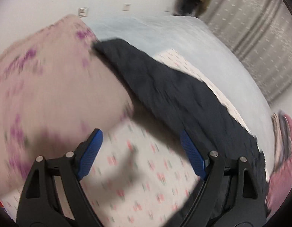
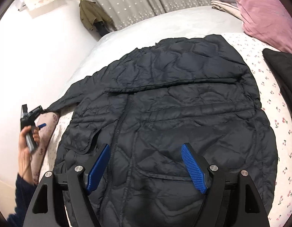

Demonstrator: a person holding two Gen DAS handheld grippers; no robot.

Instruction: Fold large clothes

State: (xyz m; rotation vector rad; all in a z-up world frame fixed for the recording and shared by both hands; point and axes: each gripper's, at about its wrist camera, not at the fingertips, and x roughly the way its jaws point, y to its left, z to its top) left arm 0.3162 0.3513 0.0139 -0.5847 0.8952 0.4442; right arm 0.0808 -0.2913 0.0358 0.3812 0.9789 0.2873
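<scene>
The folding looks barely begun: the black quilted jacket (image 2: 164,113) lies spread nearly flat on the bed (image 2: 268,98), one sleeve (image 2: 74,94) stretched out toward the floral pillow (image 2: 49,124). The left claw (image 1: 141,155) hangs spread wide and empty, the sleeve lying just right of its right finger. The right claw (image 2: 146,168) hovers over the jacket's lower front, likewise released, gripping nothing. Sleeves and body are not yet folded.
</scene>
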